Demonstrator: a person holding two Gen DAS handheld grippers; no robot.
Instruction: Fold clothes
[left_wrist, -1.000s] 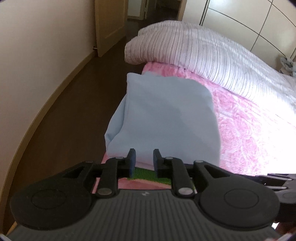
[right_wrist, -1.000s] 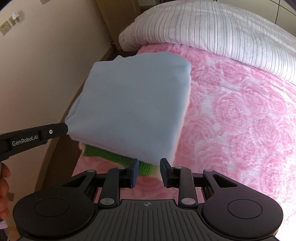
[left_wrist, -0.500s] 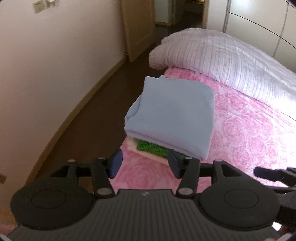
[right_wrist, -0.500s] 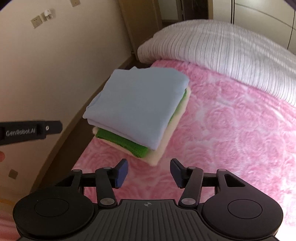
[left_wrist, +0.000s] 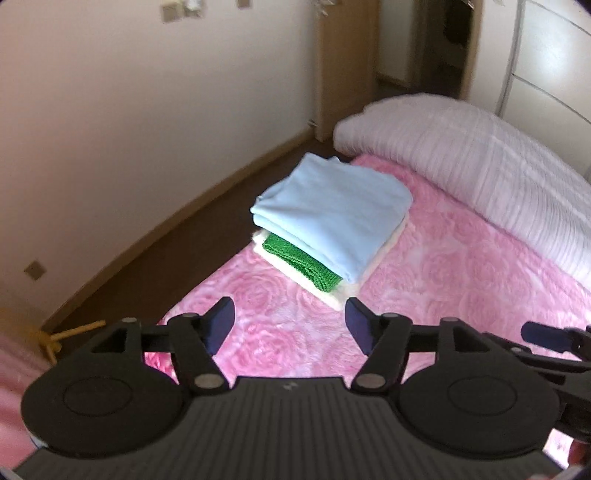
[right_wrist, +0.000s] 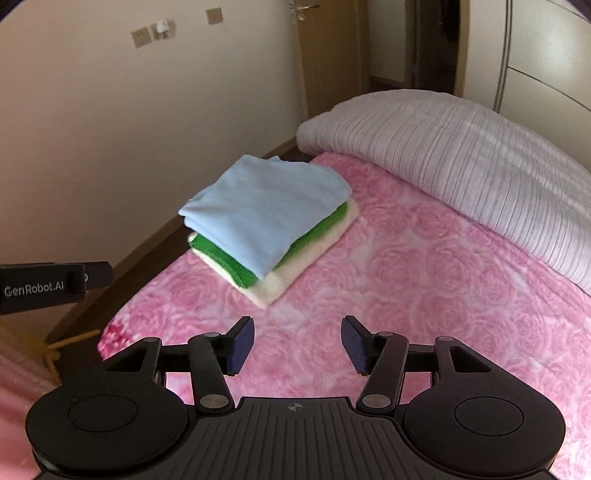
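A folded light blue garment (left_wrist: 336, 214) lies on top of a folded green one (left_wrist: 299, 258) and a cream one (left_wrist: 332, 293), stacked at the left edge of the pink rose-patterned bed (left_wrist: 461, 288). My left gripper (left_wrist: 290, 325) hovers well short of the stack, its jaws opening wide with nothing between them. In the right wrist view the same stack shows: the blue garment (right_wrist: 266, 210), the green layer (right_wrist: 229, 260), the cream layer (right_wrist: 295, 269). My right gripper (right_wrist: 297, 343) stands open and empty above the pink blanket (right_wrist: 443, 314), clear of the stack.
A rolled white striped duvet (right_wrist: 461, 155) lies across the far end of the bed. Dark floor (left_wrist: 177, 236) runs between the bed and the cream wall (left_wrist: 110, 110). A wooden door (left_wrist: 343, 55) and white wardrobe fronts (right_wrist: 546, 55) stand behind. The left gripper's side (right_wrist: 55, 282) juts in at left.
Both grippers let go of the blue garment, opened wide and drew back and up from the stack. The garment now rests on the green and cream pieces.
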